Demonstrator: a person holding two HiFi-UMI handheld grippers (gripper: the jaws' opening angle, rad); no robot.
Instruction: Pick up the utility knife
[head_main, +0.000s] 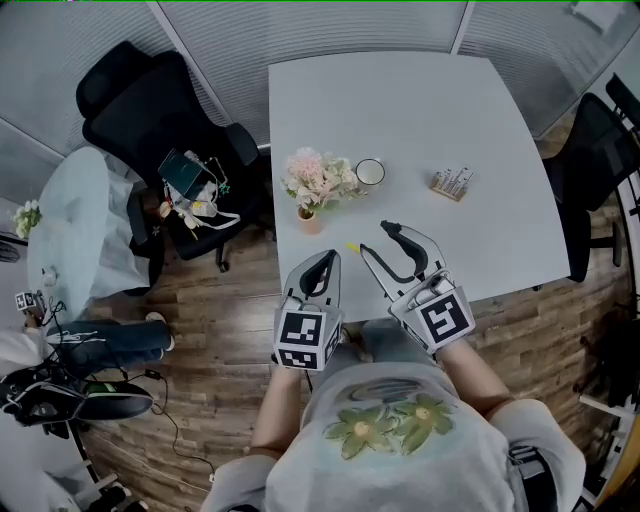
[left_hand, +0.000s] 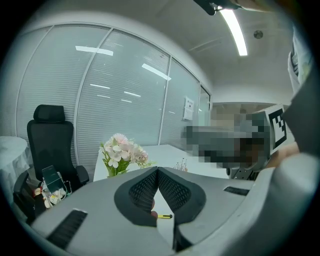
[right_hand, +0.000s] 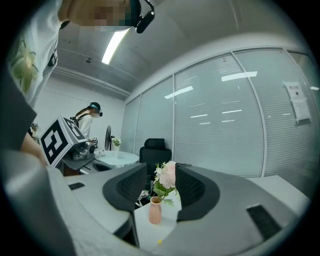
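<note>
Left gripper (head_main: 327, 262): nearest item, at the near edge of the table (head_main: 420, 110). Jaws pressed together at the tips, holding nothing.

Right gripper (head_main: 374, 237): just right of the left one, reaching a little farther over the table. Jaws spread wide, holding nothing. In the right gripper view the vase and flowers show between them, well beyond the pads.

Knife (head_main: 352, 246): small, yellow, flat on the table close to the near edge. It lies just past the left gripper's tip and just left of the right gripper's near jaw, touching neither. In the left gripper view its long axis runs left to right, across the line of the jaws, with a dark end to the right. Which end carries the blade cannot be told.

Vase (head_main: 308, 222): pink, upright, just beyond the knife and slightly left. It holds the flowers (head_main: 320, 178), pink and white with green leaves.

Cup (head_main: 370, 173): white, round, upright, just right of the flowers. Its contents cannot be made out.

Rack (head_main: 452, 183): small, right of the cup and well apart from it, holding a few upright pale pieces too small to name.

Chair (head_main: 150, 110): black, left of the table. Its seat carries a dark flat case and loose cords.
</note>
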